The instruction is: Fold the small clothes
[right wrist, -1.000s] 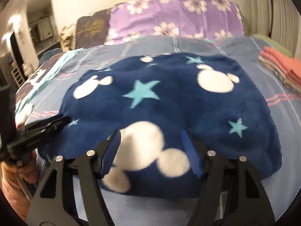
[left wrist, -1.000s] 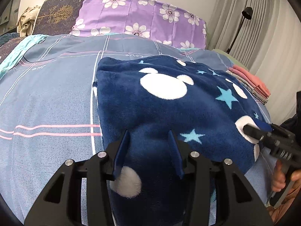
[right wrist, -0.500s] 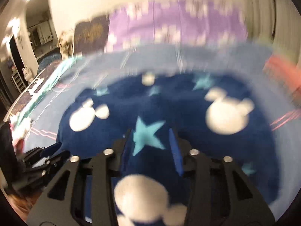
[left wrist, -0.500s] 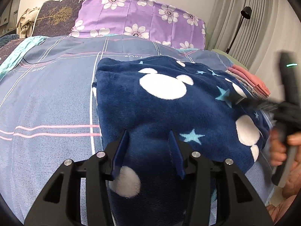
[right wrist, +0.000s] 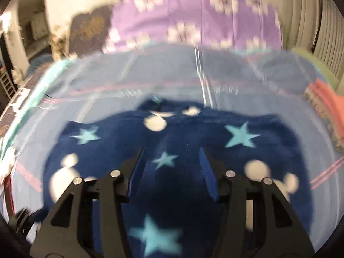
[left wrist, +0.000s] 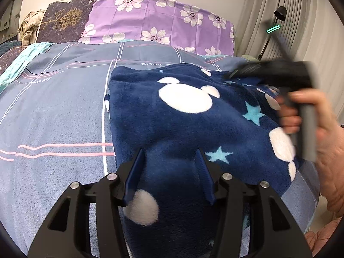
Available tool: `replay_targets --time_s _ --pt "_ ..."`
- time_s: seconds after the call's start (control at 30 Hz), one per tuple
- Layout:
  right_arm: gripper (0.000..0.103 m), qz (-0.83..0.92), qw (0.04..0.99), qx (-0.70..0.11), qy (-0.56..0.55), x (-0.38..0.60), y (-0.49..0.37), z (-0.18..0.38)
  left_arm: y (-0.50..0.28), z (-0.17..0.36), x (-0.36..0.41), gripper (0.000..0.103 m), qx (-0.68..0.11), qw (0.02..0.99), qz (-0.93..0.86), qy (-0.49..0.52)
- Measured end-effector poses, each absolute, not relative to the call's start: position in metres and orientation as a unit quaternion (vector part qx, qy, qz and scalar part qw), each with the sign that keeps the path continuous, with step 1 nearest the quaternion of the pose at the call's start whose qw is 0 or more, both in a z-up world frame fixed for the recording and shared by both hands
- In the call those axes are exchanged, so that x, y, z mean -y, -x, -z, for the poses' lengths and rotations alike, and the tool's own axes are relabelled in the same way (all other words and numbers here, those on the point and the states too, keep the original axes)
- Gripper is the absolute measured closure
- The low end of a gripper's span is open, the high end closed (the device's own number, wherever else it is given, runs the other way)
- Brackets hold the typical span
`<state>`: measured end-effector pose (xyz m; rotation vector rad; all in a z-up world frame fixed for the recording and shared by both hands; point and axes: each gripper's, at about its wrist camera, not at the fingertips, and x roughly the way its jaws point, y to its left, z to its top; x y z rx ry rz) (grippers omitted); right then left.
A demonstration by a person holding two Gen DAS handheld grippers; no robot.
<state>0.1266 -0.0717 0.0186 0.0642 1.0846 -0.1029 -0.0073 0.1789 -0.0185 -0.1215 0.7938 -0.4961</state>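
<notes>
We count one garment: a navy fleece garment [left wrist: 182, 124] with white mouse-head shapes and pale blue stars, lying on the bed [left wrist: 53, 111], right of its middle and reaching the near edge. We count two grippers. The left gripper [left wrist: 169, 172] sits at the garment's near edge; its jaws are part-way apart and opening, with a hump of fleece rising between the blue pads, though we cannot tell whether the pads press on it. The right gripper [right wrist: 172, 167] hangs over the middle of the garment, pointing steeply down; its jaws are also opening, fleece shows between them, and no pinch is visible.

On the far side we count one purple flowered pillow [left wrist: 157, 19] and one dark pillow [left wrist: 62, 25] with a gold tree print to its left. One stack of folded clothes [right wrist: 326, 105], salmon on top, lies at the right edge of the bed.

The left wrist view alone shows the person's right hand [left wrist: 311, 118] gripping the handle of the right gripper, motion-blurred, over the garment's right side, with a black lamp [left wrist: 279, 13] against the curtains [left wrist: 311, 32] behind it. It does not show the folded stack. The right wrist view alone shows that stack and a doorway into another room at far left. That view is heavily smeared, so its finer detail is probably unreliable.
</notes>
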Motion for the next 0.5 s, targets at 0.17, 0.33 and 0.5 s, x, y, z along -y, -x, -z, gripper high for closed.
replay_targets --time_s 0.17,0.33,0.5 --pt "0.042 0.059 0.846 -0.529 -0.020 0.073 -0.139 -0.002 0.007 0.019 -0.179 0.046 -0.382 0.888 0.248 0.063" --pt "0.042 0.056 0.849 -0.524 -0.024 0.075 -0.136 -0.001 0.008 0.019 -0.178 0.044 -0.382 0.886 0.254 0.066" --pt "0.037 0.045 0.883 -0.467 0.017 0.058 -0.138 -0.045 0.009 0.019 -0.180 0.044 -0.381 0.888 0.251 0.064"
